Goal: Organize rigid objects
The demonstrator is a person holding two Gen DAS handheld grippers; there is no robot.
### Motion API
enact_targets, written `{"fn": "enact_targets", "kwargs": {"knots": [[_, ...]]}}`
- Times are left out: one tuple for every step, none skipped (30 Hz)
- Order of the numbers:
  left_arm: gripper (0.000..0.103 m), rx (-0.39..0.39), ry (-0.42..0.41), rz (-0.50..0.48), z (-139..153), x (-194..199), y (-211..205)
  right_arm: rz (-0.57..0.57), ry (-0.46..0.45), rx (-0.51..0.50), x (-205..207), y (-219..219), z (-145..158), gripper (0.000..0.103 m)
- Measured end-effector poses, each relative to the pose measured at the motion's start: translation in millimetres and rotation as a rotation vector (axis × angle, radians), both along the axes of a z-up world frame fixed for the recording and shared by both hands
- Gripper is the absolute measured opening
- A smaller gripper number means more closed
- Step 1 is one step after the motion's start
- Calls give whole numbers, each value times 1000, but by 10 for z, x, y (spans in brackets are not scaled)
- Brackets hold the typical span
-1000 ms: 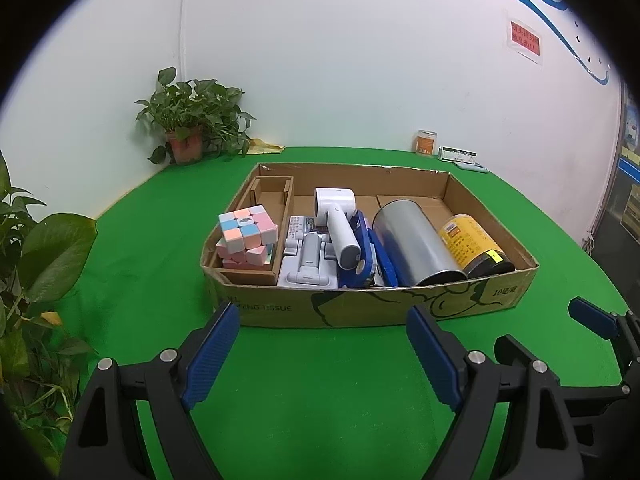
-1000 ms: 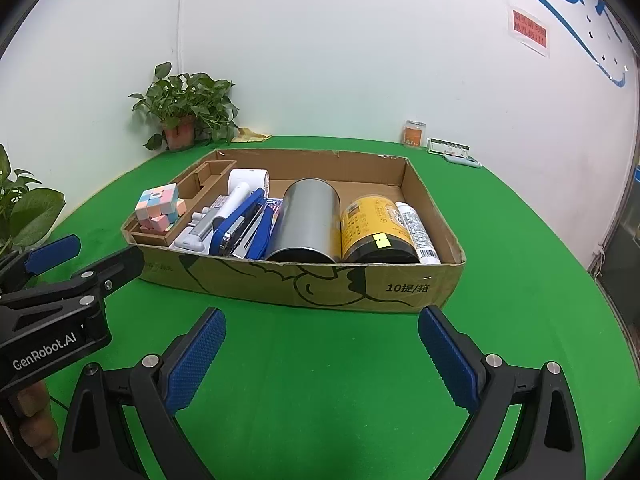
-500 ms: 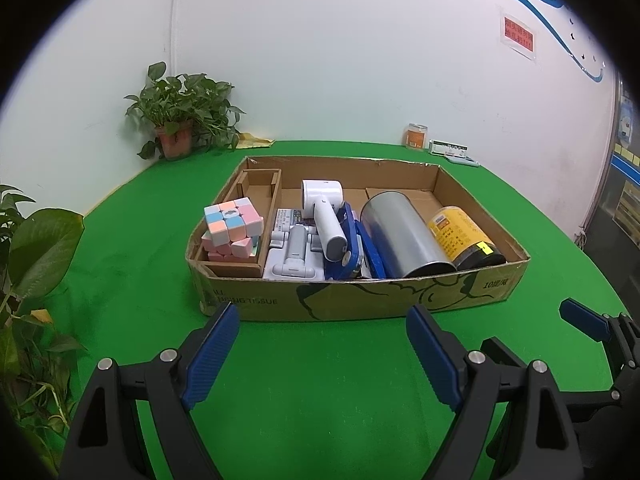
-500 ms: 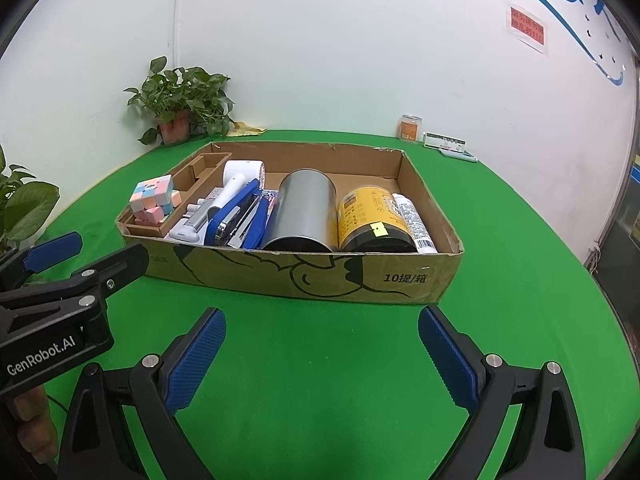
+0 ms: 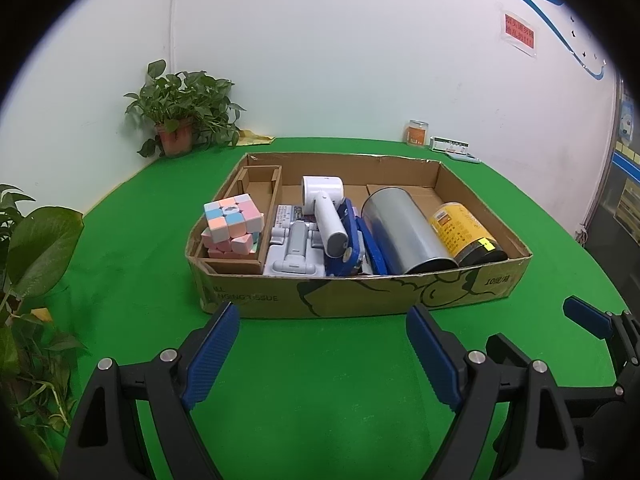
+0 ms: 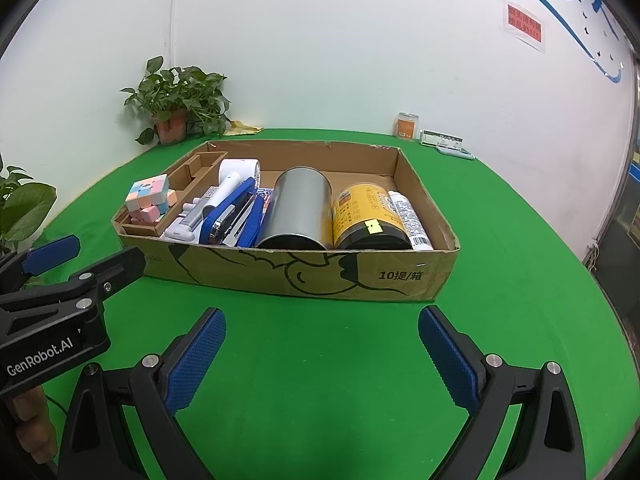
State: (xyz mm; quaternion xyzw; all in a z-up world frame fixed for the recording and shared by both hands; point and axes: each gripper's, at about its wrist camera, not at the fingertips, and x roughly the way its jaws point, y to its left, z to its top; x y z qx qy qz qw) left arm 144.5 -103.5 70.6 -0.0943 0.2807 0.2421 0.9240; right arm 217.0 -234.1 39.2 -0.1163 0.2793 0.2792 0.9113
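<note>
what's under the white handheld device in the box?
The white handheld device lies tilted across a grey-white plastic holder and against the blue stapler. A printed card shows beside it. What lies directly beneath its head, and the box floor there, is covered.

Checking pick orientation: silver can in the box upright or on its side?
On its side: the silver can lies lengthwise in the cardboard box.

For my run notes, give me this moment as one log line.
left gripper: jaws open, empty | right gripper: jaws open, empty | cardboard box: on green table, ahead of both | cube: left compartment
</note>
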Motion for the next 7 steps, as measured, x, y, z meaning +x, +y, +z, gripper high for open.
{"fn": "enact_targets", "kwargs": {"knots": [[86, -3, -3, 0, 2, -7, 4, 2, 0, -2, -8, 7, -4, 98], [86, -2, -9, -1, 6, -15, 5, 4, -1, -2, -13, 11, -4, 98], [86, 5, -18, -4, 8, -30, -9, 5, -2, -3, -19, 13, -4, 98], [86, 19, -27, -13, 12, -38, -24, 5, -3, -5, -24, 14, -1, 98], [86, 37, -27, -16, 15, -35, -44, 5, -6, -5, -26, 13, 4, 98], [86, 54, -26, -16, 18, -27, -61, 4, -9, -5, -26, 10, 8, 98], [86, 62, -28, -15, 22, -21, -70, 1, -10, -4, -22, 5, 14, 98]]}}
